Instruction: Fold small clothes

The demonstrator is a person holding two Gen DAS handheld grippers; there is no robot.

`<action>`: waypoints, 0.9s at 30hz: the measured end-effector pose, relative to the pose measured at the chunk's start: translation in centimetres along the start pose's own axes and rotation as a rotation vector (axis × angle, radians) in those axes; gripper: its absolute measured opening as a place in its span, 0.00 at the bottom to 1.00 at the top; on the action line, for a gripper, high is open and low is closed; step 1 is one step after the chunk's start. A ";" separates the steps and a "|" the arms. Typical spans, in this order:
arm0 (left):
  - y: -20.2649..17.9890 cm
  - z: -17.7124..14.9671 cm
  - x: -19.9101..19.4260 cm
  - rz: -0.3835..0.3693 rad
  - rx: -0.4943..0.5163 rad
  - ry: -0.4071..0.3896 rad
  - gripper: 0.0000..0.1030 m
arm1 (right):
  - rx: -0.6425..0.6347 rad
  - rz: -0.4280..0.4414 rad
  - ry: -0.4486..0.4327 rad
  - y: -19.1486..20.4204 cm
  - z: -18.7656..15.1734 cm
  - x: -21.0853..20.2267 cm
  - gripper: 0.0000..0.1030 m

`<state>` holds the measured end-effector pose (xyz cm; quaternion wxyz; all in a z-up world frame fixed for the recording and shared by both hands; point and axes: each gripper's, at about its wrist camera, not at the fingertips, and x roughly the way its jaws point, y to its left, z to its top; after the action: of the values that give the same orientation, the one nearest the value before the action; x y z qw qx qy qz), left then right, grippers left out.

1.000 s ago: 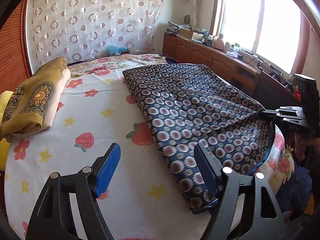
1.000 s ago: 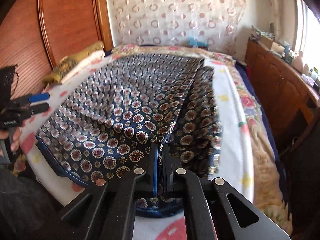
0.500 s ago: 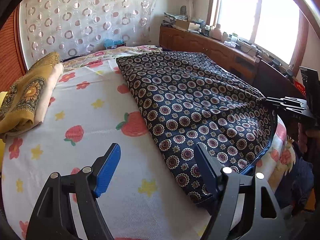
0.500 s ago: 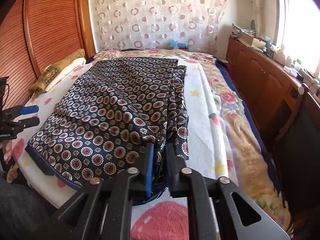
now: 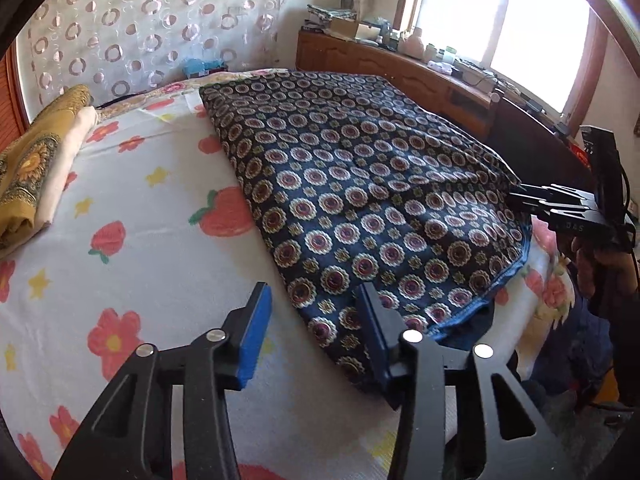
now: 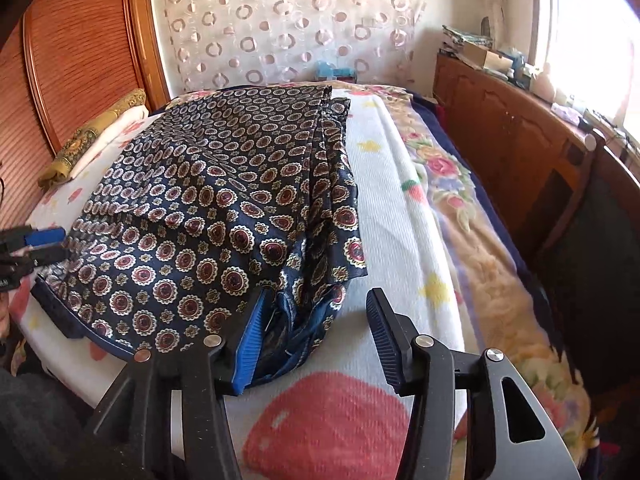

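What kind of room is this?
Most likely a bedroom: a bed under a strawberry-print sheet, a wooden headboard, and a patterned curtain on the wall.

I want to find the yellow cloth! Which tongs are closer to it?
Left. The left tongs, jaws closing, hover over the strawberry sheet, on the same side as the folded yellow cloth. The right tongs, jaws opening, sit beyond the navy patterned cloth, farther away.
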<state>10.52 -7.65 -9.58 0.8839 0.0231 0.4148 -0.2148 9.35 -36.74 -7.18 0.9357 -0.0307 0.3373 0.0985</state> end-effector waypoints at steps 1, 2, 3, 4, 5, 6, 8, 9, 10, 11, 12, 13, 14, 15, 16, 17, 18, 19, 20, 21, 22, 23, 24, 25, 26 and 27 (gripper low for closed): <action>-0.1 -0.2 -0.2 0.002 0.001 -0.003 0.43 | 0.001 0.016 0.002 0.0 0.0 -0.1 0.50; -0.2 -0.3 -0.2 0.000 0.003 -0.003 0.41 | 0.000 0.033 0.005 0.1 -0.1 -0.3 0.50; -0.3 -0.4 -0.3 -0.003 0.005 -0.003 0.39 | -0.007 0.044 0.008 0.1 -0.2 -0.5 0.50; -0.5 -0.5 -0.4 -0.007 0.007 -0.002 0.36 | -0.018 0.050 0.010 0.1 -0.3 -0.7 0.50; -0.6 -0.6 -0.5 -0.011 0.009 -0.001 0.32 | -0.031 0.058 0.012 0.6 -0.4 -0.8 0.50; -0.7 -0.8 -0.6 -0.017 0.010 0.000 0.31 | -0.040 0.066 0.013 0.7 -0.5 -1.0 0.50; -1.0 -1.1 -0.7 -0.023 0.016 0.000 0.31 | -0.058 0.074 0.013 1.1 -0.7 -1.2 0.44; -1.2 -1.2 -0.8 -0.028 0.019 0.000 0.30 | -0.069 0.076 0.010 1.2 -0.8 -1.2 0.42; -1.2 -1.3 -0.8 -0.035 0.019 0.001 0.30 | -0.074 0.080 0.006 1.0 -0.9 -1.4 0.35; -1.3 -1.3 -0.9 -0.045 0.019 0.002 0.27 | -0.078 0.087 0.000 0.9 -1.0 -1.4 0.27; -1.4 -1.4 -0.9 -0.055 0.020 0.004 0.25 | -0.077 0.088 -0.003 1.0 -1.1 -1.4 0.22; -1.4 -1.5 -0.9 -0.069 0.020 0.007 0.21 | -0.075 0.092 -0.006 0.9 -1.2 -1.4 0.12; -1.5 -1.5 -0.9 -0.078 0.022 0.009 0.15 | -0.067 0.107 -0.011 0.7 -1.2 -1.4 0.08; -1.5 -1.5 -0.9 -0.084 0.022 0.012 0.14 | -0.056 0.127 -0.025 0.5 -1.3 -1.3 0.07; -1.5 -1.4 -1.0 -0.090 0.021 0.008 0.09 | -0.057 0.131 -0.031 0.4 -1.5 -1.3 0.07; -1.5 -1.3 -1.3 -0.092 0.020 -0.002 0.05 | -0.056 0.127 -0.037 0.5 -1.6 -1.4 0.06; -1.5 -1.1 -1.8 -0.097 0.014 -0.026 0.04 | -0.040 0.139 -0.055 0.4 -1.6 -1.5 0.06; -1.5 -0.8 -2.6 -0.113 0.005 -0.057 0.04 | -0.020 0.156 -0.075 0.2 -1.6 -1.9 0.06; -1.5 -0.5 -3.2 -0.119 -0.001 -0.082 0.04 | -0.001 0.165 -0.101 -0.2 -1.4 -2.4 0.06; -1.5 -0.1 -3.9 -0.119 -0.004 -0.112 0.04 | 0.011 0.170 -0.122 -0.4 -1.2 -2.8 0.06; -1.6 0.4 -4.6 -0.114 -0.004 -0.142 0.04 | 0.031 0.184 -0.150 -0.8 -0.8 -3.4 0.06; -1.6 0.9 -5.1 -0.109 -0.003 -0.165 0.04 | 0.044 0.193 -0.170 -1.1 -0.5 -3.8 0.06; -1.6 1.5 -5.7 -0.105 -0.004 -0.193 0.03 | 0.052 0.198 -0.190 -1.3 -0.3 -4.2 0.06; -1.6 2.1 -6.1 -0.102 -0.006 -0.216 0.03 | 0.057 0.198 -0.210 -1.4 0.1 -4.5 0.06; -1.6 2.8 -6.4 -0.099 -0.002 -0.234 0.03 | 0.062 0.203 -0.225 -1.6 0.4 -4.8 0.05; -1.5 3.4 -6.5 -0.094 0.001 -0.247 0.03 | 0.067 0.209 -0.237 -1.7 0.9 -5.0 0.05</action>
<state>8.70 -7.36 -2.29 0.9171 -0.0228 0.3033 -0.2575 6.53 -39.09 -3.34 0.9541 0.0475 0.2290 0.1869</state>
